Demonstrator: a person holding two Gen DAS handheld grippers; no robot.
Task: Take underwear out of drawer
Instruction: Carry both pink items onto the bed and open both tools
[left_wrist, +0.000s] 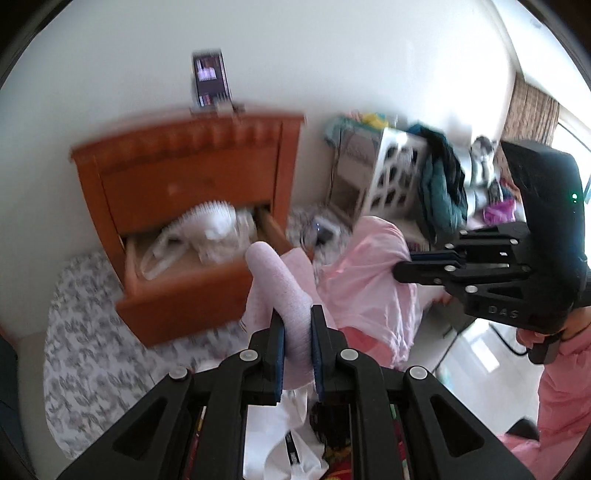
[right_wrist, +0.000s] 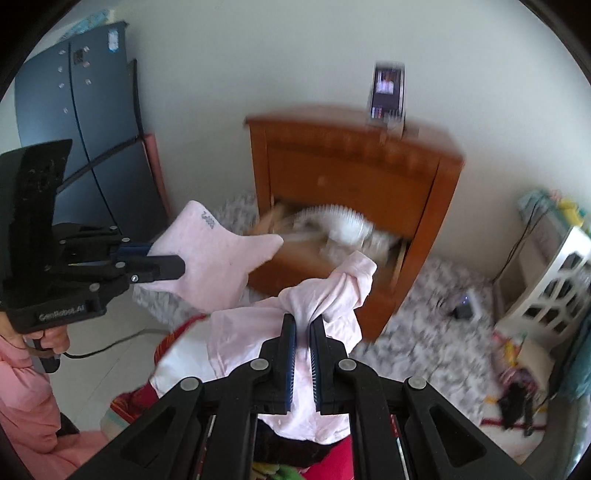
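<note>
A pale pink underwear garment (right_wrist: 229, 266) hangs in the air in front of the orange-brown nightstand (left_wrist: 184, 162), outside its pulled-out lower drawer (left_wrist: 184, 295). My left gripper (left_wrist: 297, 314) is shut on a ribbed pink band of it and shows at the left of the right wrist view (right_wrist: 177, 264). My right gripper (right_wrist: 303, 321) is shut on a bunched pink fold (right_wrist: 325, 291). It appears side-on at the right of the left wrist view (left_wrist: 400, 269). White cloth items (left_wrist: 210, 229) still lie in the drawer.
A phone (left_wrist: 210, 77) stands on top of the nightstand. A grey-patterned cloth (left_wrist: 85, 332) covers the floor around it. A white lattice basket (left_wrist: 391, 173) draped with dark clothes stands to the right. A dark blue panel (right_wrist: 74, 129) leans at the left. A red bag (right_wrist: 170, 343) lies below the grippers.
</note>
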